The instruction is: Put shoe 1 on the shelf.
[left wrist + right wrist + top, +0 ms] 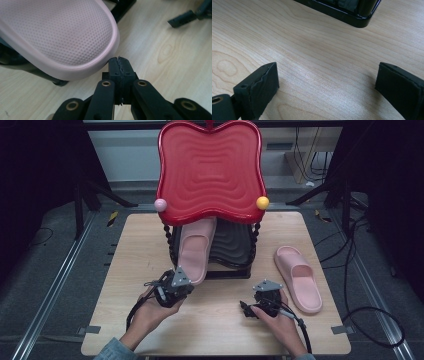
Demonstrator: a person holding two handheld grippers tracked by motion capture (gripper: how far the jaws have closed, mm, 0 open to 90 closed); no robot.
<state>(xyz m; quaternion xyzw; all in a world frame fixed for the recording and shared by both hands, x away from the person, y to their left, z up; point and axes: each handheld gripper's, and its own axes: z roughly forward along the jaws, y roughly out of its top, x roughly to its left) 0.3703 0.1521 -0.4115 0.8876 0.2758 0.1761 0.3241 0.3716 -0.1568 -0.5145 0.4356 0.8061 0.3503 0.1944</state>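
Left gripper (172,287) sits at the heel of the pink slipper (196,251) that lies half on the lower black shelf (232,247) of the little rack, its jaws pressed together with nothing between them, their tips just at the slipper's rim as the left gripper view shows (119,65). Right gripper (260,302) rests low over the bench (215,330) toward its near edge, jaws spread wide apart and empty, bare wood between them. The work in hand looks like putting slippers away on the rack: one is partly in, heel hanging out over the front lip toward the near edge, and the second slipper (300,277) lies flat by the bench's right edge, well apart from the rack. The red tray (210,170) on top holds nothing that I can see; a pink ball (160,204) and a yellow ball (262,202) are at its front corners. The risk, I'd judge, is in the push: closed tips on a rounded, soft heel could slide off to one side, or skew the slipper against the left post (169,237). A hard shove might also shift the light rack itself backward across the bench.
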